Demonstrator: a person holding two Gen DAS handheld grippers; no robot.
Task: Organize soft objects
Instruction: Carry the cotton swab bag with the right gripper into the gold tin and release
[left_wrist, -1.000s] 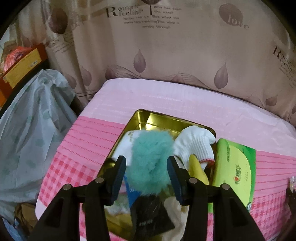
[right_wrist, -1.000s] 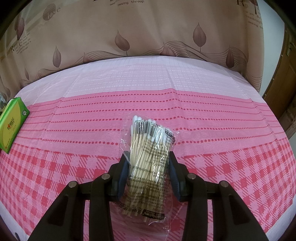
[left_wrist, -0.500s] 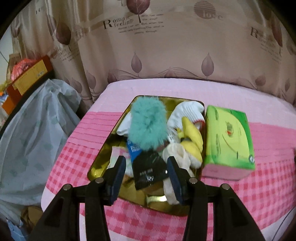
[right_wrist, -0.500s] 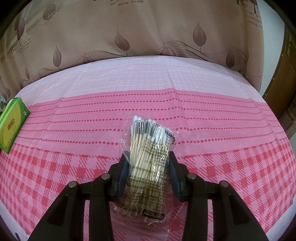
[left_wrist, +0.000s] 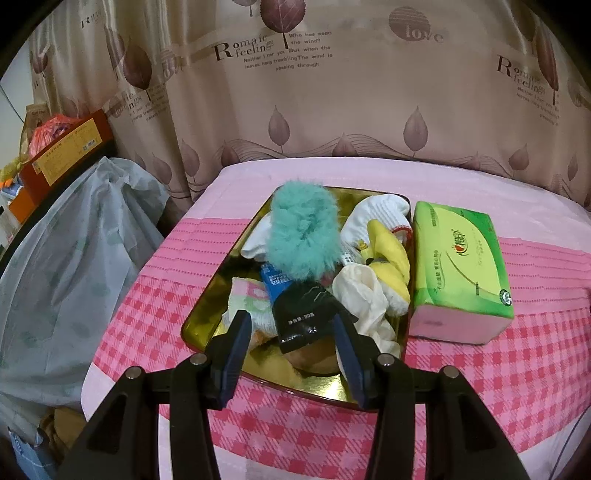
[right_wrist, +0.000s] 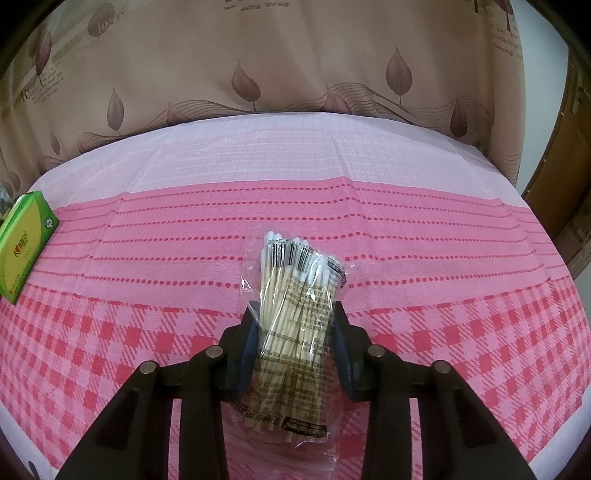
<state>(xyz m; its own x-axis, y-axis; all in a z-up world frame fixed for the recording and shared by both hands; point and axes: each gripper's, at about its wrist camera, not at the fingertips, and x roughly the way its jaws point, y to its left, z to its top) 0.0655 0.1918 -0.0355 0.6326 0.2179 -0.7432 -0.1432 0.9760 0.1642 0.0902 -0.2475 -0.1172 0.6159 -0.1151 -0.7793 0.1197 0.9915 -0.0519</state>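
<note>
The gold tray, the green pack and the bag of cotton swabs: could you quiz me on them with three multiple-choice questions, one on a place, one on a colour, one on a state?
1. Where does the green tissue pack lie?
A. Inside the gold tray
B. On the cloth beside the tray
C. On the floor

2. What colour is the fluffy item atop the pile?
A. Teal
B. Red
C. Black

3. What is between the right gripper fingers?
A. Nothing
B. A white sock
C. A bag of cotton swabs

Answers: 1 B, it sits on the pink cloth against the gold tray. 2 A, its fur is teal. 3 C, the jaws are closing around the bag.
</note>
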